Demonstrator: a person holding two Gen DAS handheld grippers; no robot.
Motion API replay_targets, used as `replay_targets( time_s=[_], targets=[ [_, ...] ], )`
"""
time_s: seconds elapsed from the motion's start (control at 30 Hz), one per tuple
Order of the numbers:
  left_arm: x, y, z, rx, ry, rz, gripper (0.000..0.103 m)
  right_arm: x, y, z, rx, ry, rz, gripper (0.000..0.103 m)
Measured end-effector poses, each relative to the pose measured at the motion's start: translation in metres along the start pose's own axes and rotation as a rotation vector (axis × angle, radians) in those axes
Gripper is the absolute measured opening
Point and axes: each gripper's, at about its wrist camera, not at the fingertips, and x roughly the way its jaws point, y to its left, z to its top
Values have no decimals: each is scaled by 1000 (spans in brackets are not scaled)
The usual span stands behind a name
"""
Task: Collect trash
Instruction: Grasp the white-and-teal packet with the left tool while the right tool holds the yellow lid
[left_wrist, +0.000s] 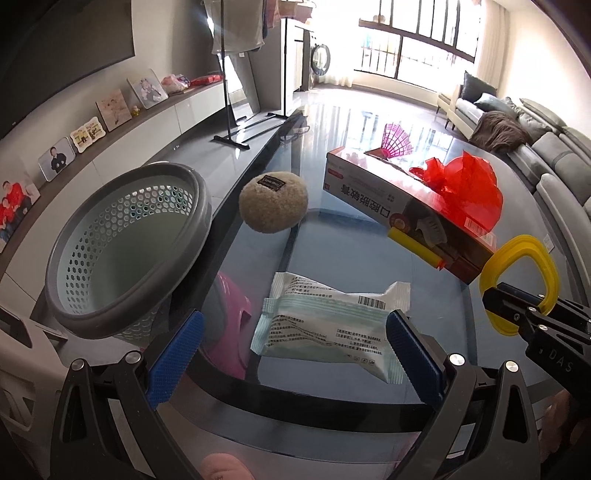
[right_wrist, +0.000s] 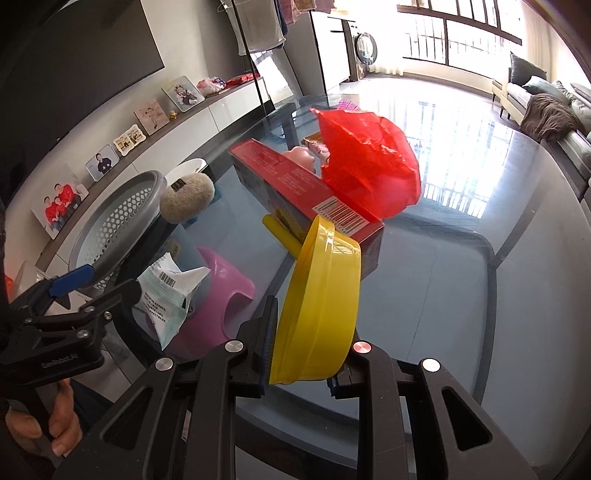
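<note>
A grey perforated bin (left_wrist: 122, 243) stands off the left edge of the glass table (left_wrist: 332, 236); it also shows in the right wrist view (right_wrist: 118, 225). My left gripper (left_wrist: 291, 354) is open, its blue pads either side of a white-green sealed packet (left_wrist: 328, 325) lying on the glass. My right gripper (right_wrist: 306, 350) is shut on a yellow plastic dish (right_wrist: 321, 306), held on edge above the table; the dish also shows at the right of the left wrist view (left_wrist: 521, 280). A red box (left_wrist: 402, 203), a crumpled red plastic bag (left_wrist: 461, 188) and a yellow tube (left_wrist: 417, 247) lie further back.
A beige fuzzy ball (left_wrist: 273, 203) sits by the table's left edge. A pink shuttlecock (left_wrist: 395, 140) lies behind the box. A pink stool (right_wrist: 218, 295) stands under the glass. A grey sofa (left_wrist: 546, 155) runs along the right, a low cabinet with photo frames (left_wrist: 110, 110) along the left.
</note>
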Motion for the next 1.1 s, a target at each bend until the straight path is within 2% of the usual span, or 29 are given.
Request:
replay_targets(
  time_s=[0.43,0.63,0.8,0.93,1.1],
  targets=[
    [15,14,-10,-100,104,-3,97,-17,-8,0,13,-34,18,22],
    [6,32,-18,-104,73,127,97,-24,-8,1,4,-48,31,22],
    [12,48,-22,-110,108,201,97,-28,-11,1,12,-54,42,22],
    [26,47,-19,-64,130,266,97,-33,-11,2,10,-67,50,22],
    [38,44,-4,-49,123,260,97,-38,-13,3,16,-79,55,22]
  ],
)
